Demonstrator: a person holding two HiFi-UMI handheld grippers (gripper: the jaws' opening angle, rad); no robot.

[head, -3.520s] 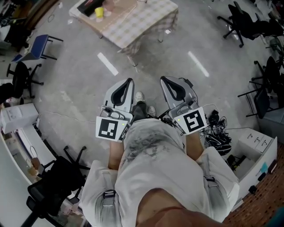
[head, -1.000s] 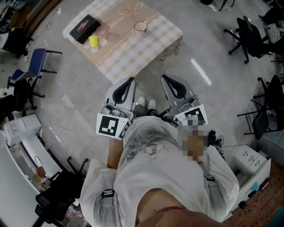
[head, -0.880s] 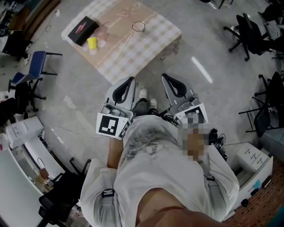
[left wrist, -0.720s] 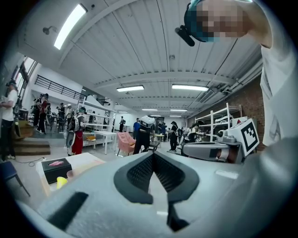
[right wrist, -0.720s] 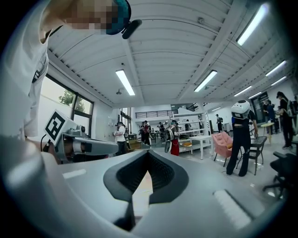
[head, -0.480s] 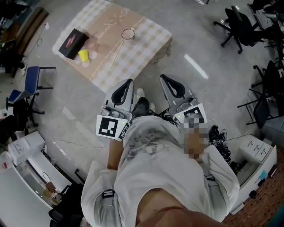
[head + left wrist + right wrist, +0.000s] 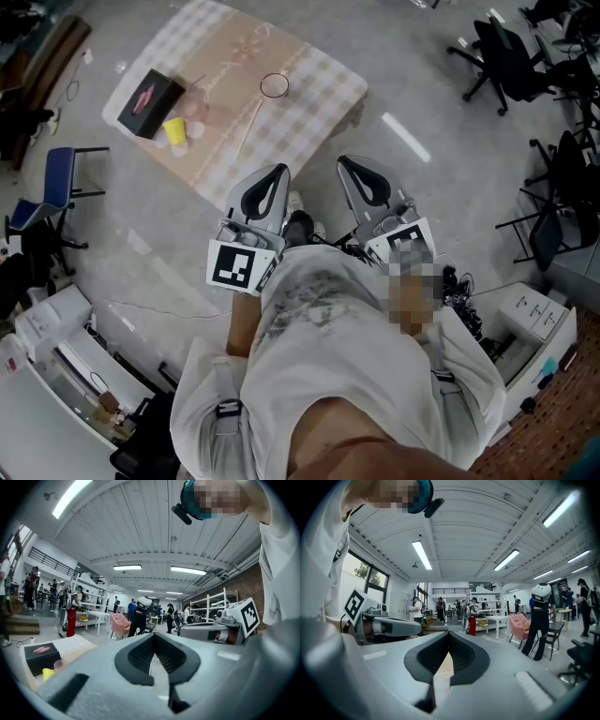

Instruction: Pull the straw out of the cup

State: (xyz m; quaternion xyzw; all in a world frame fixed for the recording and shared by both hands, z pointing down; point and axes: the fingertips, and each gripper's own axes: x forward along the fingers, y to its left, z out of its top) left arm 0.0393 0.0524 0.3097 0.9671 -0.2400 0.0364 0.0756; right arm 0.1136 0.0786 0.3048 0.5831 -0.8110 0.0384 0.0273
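Observation:
A low table (image 7: 323,89) with a checked cloth stands on the floor ahead of me. On it is a clear round cup (image 7: 274,85). A thin straw (image 7: 247,127) runs from beside the cup toward the table's near edge; whether its end sits inside the cup I cannot tell. My left gripper (image 7: 274,174) and right gripper (image 7: 351,167) are held side by side at waist height, short of the table, pointing level. Both are shut with nothing between the jaws. The left gripper view shows its closed tips (image 7: 154,635), the right gripper view its own (image 7: 448,634).
Also on the table are a black box (image 7: 143,92), a yellow cup (image 7: 174,130) and pinkish cups (image 7: 194,110). Office chairs (image 7: 511,52) stand at the right, a blue chair (image 7: 54,176) at the left. Cables (image 7: 459,292) and white boxes (image 7: 539,314) lie near my right side. People stand far off.
The table has shifted in the head view and come nearer as I walk toward it. Both grippers keep the same shut pose in front of my body.

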